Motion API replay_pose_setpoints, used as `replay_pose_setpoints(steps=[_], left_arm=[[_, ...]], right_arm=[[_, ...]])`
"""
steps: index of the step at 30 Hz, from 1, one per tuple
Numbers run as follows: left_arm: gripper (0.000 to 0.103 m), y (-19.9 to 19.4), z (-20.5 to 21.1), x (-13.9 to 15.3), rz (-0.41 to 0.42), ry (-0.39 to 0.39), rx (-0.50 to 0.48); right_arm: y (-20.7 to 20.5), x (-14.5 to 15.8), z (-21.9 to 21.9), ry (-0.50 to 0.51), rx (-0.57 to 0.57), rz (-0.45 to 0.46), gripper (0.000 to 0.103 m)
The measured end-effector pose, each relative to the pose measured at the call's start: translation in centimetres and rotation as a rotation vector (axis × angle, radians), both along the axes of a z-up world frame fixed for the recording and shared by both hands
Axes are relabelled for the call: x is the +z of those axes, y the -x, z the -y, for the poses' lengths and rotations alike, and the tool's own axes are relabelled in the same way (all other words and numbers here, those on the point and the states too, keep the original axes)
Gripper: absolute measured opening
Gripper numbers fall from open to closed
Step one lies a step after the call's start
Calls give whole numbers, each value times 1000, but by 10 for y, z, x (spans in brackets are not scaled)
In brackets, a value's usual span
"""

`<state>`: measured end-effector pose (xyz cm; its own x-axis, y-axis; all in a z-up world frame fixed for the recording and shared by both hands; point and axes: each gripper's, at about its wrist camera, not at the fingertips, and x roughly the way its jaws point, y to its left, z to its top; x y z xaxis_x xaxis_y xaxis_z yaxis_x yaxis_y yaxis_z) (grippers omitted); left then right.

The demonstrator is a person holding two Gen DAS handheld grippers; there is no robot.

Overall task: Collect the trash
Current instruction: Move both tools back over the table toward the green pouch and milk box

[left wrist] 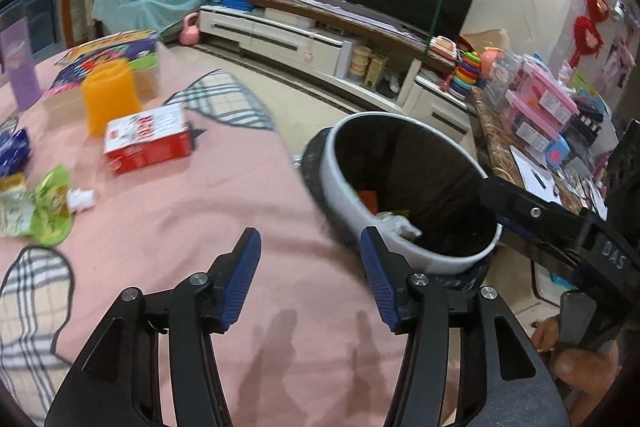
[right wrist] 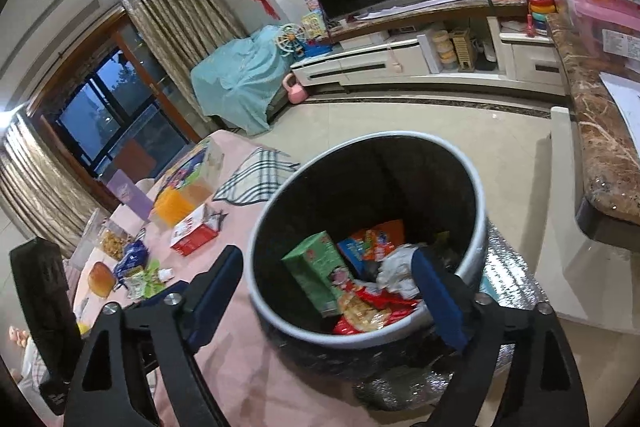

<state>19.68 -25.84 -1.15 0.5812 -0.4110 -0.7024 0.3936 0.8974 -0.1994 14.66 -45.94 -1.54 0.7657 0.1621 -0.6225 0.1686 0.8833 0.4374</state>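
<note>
A round trash bin with a white rim (left wrist: pixel 404 259) (right wrist: pixel 478 195) stands against the right edge of the pink-clothed table (left wrist: pixel 192 227). Inside lie a green carton (right wrist: pixel 316 271), red and orange wrappers (right wrist: pixel 372 307) and crumpled white paper (left wrist: pixel 396 223). My right gripper (right wrist: pixel 326 259) hangs open over the bin's mouth with nothing between its fingers. My left gripper (left wrist: pixel 310 239) is open and empty above the cloth, just left of the bin. On the table lie a red-and-white box (left wrist: pixel 148 143), a green wrapper (left wrist: pixel 50 207) and a blue packet (left wrist: pixel 14 151).
An orange cup (left wrist: pixel 110 95), a purple carton (left wrist: pixel 18 67) and a colourful box (left wrist: pixel 112 47) stand further back on the table. A bun (right wrist: pixel 102 279) lies near the wrappers. A marble-topped counter (right wrist: pixel 600 155) with toy boxes runs right of the bin. A hand (left wrist: pixel 576 359) holds the right gripper.
</note>
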Motion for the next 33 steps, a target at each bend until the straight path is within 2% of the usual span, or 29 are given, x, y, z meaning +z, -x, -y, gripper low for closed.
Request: replay_pose_setpoints(steps=[17, 33], left_arm=[[56, 20, -110, -26, -71, 38, 191], [61, 23, -188, -33, -79, 54, 337]], right_arm=[[-1, -3, -76, -15, 132, -2, 91], [-17, -12, -146, 10, 286, -26, 93]])
